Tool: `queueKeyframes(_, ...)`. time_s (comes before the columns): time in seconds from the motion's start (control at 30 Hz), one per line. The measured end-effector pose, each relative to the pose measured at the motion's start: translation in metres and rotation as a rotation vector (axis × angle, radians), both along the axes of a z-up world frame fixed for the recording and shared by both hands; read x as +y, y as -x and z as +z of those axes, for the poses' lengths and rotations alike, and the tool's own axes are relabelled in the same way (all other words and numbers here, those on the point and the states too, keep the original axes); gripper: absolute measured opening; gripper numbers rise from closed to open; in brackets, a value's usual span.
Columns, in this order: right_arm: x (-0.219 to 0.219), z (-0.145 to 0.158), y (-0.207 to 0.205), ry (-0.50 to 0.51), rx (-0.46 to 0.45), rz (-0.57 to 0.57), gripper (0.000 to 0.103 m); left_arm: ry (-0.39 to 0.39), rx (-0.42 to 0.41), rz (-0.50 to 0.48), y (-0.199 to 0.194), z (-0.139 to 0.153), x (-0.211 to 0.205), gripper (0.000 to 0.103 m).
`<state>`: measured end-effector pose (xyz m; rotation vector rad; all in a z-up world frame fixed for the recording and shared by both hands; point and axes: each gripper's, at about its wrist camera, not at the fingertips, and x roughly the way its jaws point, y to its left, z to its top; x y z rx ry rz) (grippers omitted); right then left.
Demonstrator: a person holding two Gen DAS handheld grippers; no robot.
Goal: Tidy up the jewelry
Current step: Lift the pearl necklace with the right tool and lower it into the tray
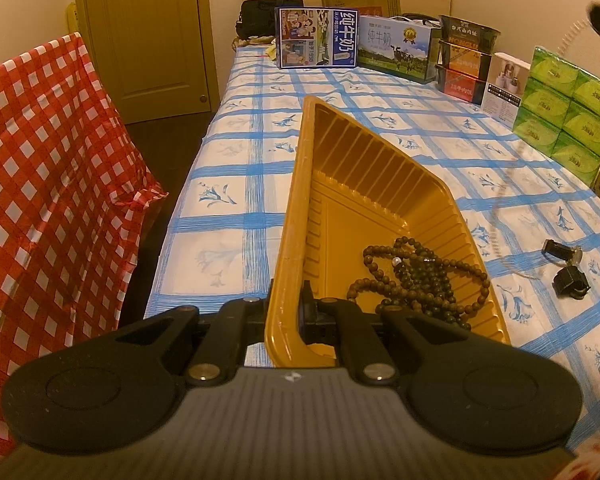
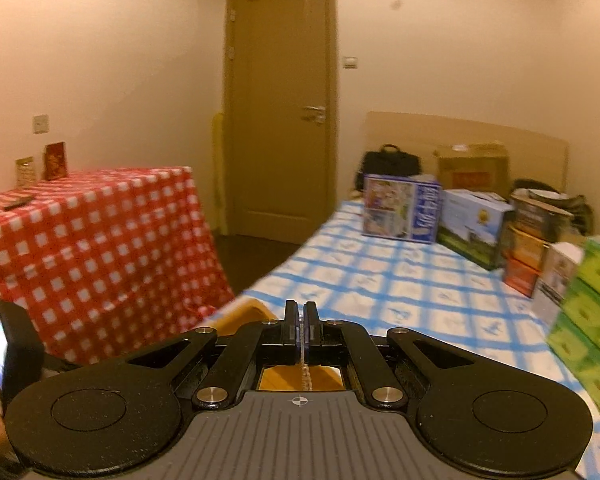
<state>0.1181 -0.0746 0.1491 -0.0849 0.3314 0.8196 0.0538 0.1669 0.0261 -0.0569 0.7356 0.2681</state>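
A golden-yellow plastic tray [image 1: 380, 184] lies on the blue-checked cloth. My left gripper [image 1: 288, 300] is shut on the tray's near left wall, one finger inside and one outside. Brown and dark bead strings [image 1: 416, 276] lie heaped in the tray's near right corner. In the right wrist view my right gripper [image 2: 301, 314] is shut on a thin clear bead strand [image 2: 306, 374] that hangs down over the tray [image 2: 276, 378]. In the left wrist view that pale strand [image 1: 566, 40] arcs up from the cloth to a dark blurred shape at the top right.
A black-strapped watch [image 1: 562, 252] and a small black piece [image 1: 572, 285] lie on the cloth right of the tray. Milk cartons [image 1: 316, 38], stacked boxes [image 1: 464, 60] and green tissue packs [image 1: 568, 112] line the far and right sides. A red-checked table [image 2: 88, 248] stands left.
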Motion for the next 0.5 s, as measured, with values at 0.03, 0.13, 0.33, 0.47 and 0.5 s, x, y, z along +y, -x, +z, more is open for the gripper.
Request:
queueKeyframes(0.03,0.005,0.001,0.0,-0.004,0.0,0.012,0.001,0.0,0.0,0.0,0.0,0.0,0.001,0.006)
queueKeyframes(0.13,0.022,0.004,0.0,-0.012,-0.002,0.05,0.001,0.0,0.0,0.0,0.0,0.0,0.0,0.006)
queueKeyframes(0.33,0.056,-0.004,-0.005,-0.004,0.02,0.117,0.001,0.004,0.0,-0.001,-0.003,0.002,-0.002,0.006)
queueKeyframes(0.47,0.075,-0.022,-0.014,0.034,0.052,0.128,0.001,0.005,0.0,-0.001,-0.003,0.002,-0.003,0.006)
queueKeyframes(0.5,0.078,-0.026,-0.016,0.04,0.062,0.125,0.001,0.005,0.0,-0.001,-0.003,0.002,-0.003,0.006)
